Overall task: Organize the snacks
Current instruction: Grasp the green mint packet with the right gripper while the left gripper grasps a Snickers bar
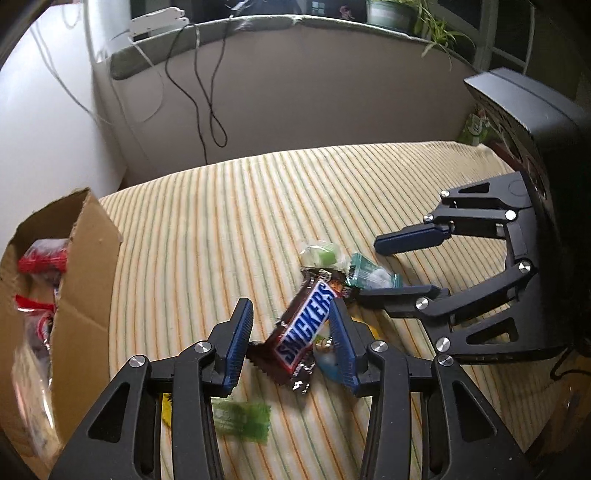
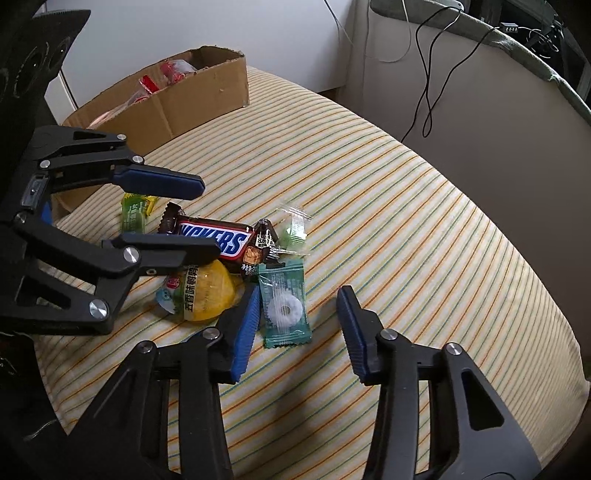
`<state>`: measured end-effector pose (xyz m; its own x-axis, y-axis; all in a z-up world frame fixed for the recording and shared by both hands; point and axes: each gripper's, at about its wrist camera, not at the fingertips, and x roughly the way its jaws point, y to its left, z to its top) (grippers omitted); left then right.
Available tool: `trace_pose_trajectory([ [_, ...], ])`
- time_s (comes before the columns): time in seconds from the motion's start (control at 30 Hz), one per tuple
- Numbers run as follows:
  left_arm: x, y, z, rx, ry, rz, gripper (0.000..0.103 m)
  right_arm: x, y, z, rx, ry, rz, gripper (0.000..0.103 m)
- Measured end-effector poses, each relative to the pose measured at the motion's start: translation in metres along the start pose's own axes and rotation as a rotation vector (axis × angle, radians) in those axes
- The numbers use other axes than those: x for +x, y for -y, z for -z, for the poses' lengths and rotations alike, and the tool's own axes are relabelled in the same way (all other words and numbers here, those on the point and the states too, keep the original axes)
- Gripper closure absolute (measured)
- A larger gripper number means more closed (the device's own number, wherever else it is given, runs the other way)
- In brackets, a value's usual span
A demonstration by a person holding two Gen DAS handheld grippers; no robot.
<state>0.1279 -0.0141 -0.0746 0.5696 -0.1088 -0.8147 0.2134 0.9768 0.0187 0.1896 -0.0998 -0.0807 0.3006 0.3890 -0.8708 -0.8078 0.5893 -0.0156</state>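
A Snickers bar (image 1: 306, 325) (image 2: 218, 238) lies on the striped cloth among a small pile of snacks. My left gripper (image 1: 291, 321) (image 2: 207, 218) is open with its fingers on either side of the bar. My right gripper (image 2: 299, 314) (image 1: 391, 266) is open, just over a green mint packet (image 2: 284, 306) (image 1: 369, 277). A yellow egg snack packet (image 2: 203, 291), a small brown candy (image 2: 260, 247), a clear green candy (image 2: 295, 230) (image 1: 319, 254) and a green wrapper (image 2: 133, 212) (image 1: 243, 424) lie around the bar.
A cardboard box (image 1: 81, 280) (image 2: 177, 99) with red-wrapped snacks stands at the cloth's far-left side. Black cables (image 1: 207, 92) hang on the wall behind. A plant pot (image 1: 391, 14) sits on the ledge.
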Motion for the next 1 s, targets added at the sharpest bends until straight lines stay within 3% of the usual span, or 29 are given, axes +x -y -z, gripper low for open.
trace_pose_trajectory([
  [0.2, 0.006, 0.012, 0.004, 0.038, -0.021, -0.009, 0.062, 0.002, 0.001, -0.002, 0.010, -0.003, 0.001, 0.065],
  [0.37, 0.011, 0.005, 0.001, -0.003, -0.026, 0.007, 0.074, 0.001, -0.004, 0.000, 0.006, -0.008, 0.002, 0.078],
  [0.73, 0.002, -0.006, 0.009, -0.069, 0.008, 0.027, 0.076, -0.009, -0.010, -0.001, 0.032, 0.011, 0.011, 0.079],
  [1.0, -0.027, -0.014, 0.018, -0.105, 0.072, 0.026, 0.076, -0.031, -0.022, 0.002, 0.034, 0.041, 0.022, 0.079],
])
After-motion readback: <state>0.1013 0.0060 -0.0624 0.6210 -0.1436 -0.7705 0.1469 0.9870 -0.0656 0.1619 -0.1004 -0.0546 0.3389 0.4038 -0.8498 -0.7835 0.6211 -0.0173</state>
